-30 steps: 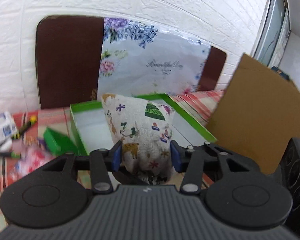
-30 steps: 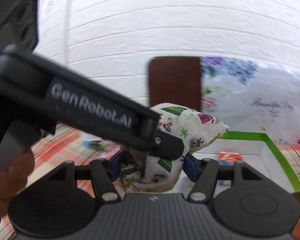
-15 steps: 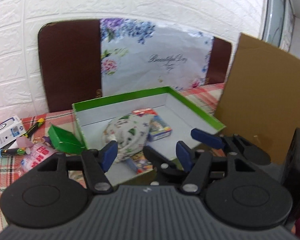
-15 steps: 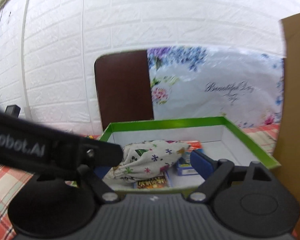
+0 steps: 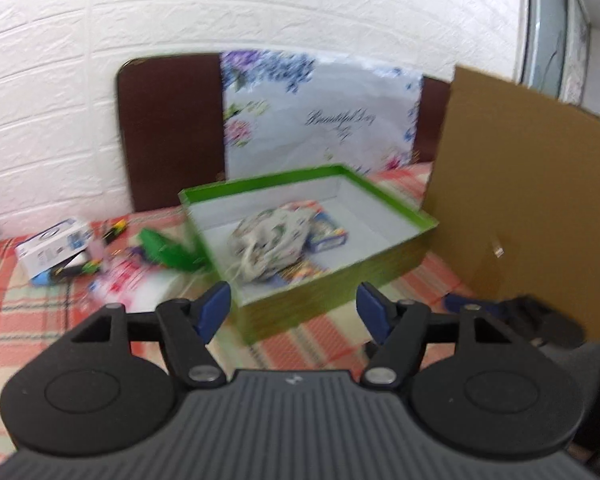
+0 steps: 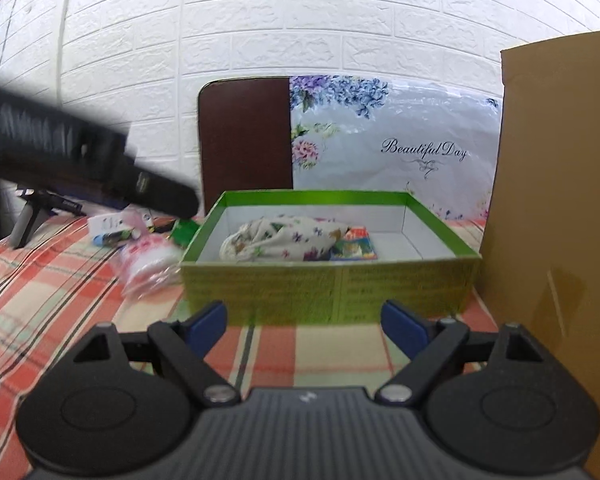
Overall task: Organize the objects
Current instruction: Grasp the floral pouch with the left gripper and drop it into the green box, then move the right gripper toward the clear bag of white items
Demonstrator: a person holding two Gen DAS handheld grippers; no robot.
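Observation:
A printed cloth pouch (image 5: pixel 268 242) (image 6: pixel 284 238) lies inside the green box (image 5: pixel 332 288) (image 6: pixel 328 288), beside small colourful card packs (image 5: pixel 326 234) (image 6: pixel 354 246). My left gripper (image 5: pixel 294 310) hovers in front of the box's near corner, its jaws opening with nothing between them. My right gripper (image 6: pixel 304 322) stands open and empty before the box's front wall. The left gripper also shows as a dark blurred bar (image 6: pixel 80 164) at the left of the right wrist view.
On the plaid tablecloth (image 6: pixel 52 292) left of the box lie a white carton (image 5: pixel 52 250), markers (image 5: pixel 114 230), a green piece (image 5: pixel 162 248) and a pink-printed plastic bag (image 6: pixel 148 258). A cardboard sheet (image 5: pixel 512 200) stands at the right. A floral bag (image 6: pixel 400 152) and dark board (image 6: pixel 244 136) lean against the wall.
Both grippers let go of the cloth pouch, which now lies in the green box. Both opened and drew back from the box toward the near side.

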